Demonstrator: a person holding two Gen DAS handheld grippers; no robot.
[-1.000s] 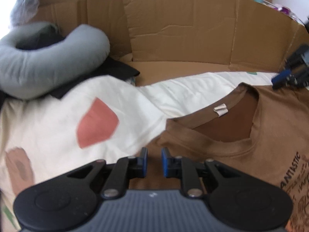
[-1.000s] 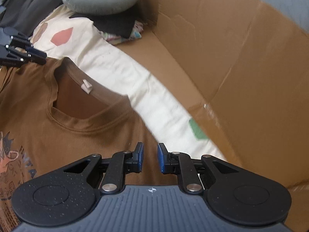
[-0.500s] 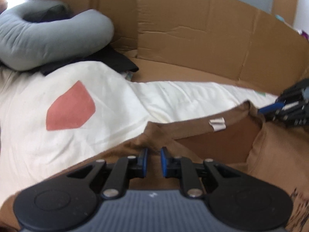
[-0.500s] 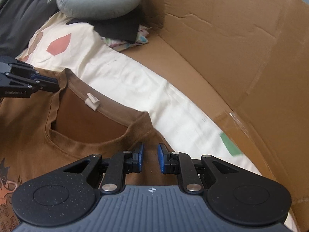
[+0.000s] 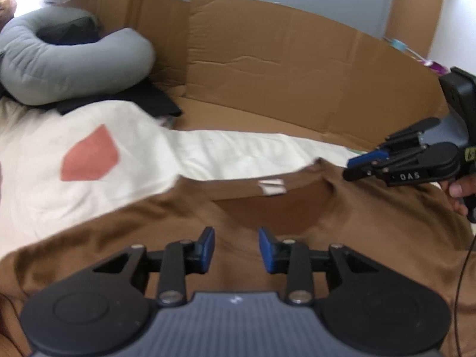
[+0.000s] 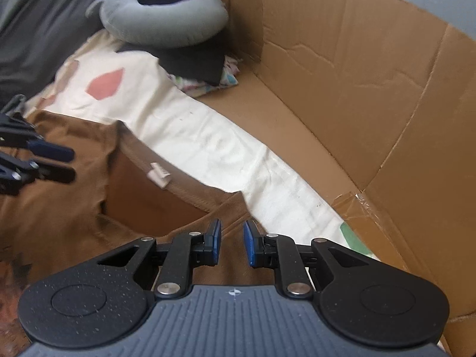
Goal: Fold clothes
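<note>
While the brown T-shirt is spread flat, the opening left gripper and narrowly parted right gripper are held empty above it.

Far side: upright cardboard wall, closing off passage, turning a corner on the right. Left far corner: grey ring cushion atop dark folded cloth, blocking low passage. Between the brown shirt and the wall: open strip of cream sheet and cardboard floor, passable. Over the shirt collar: both grippers near each other, left gripper, right gripper.
</note>
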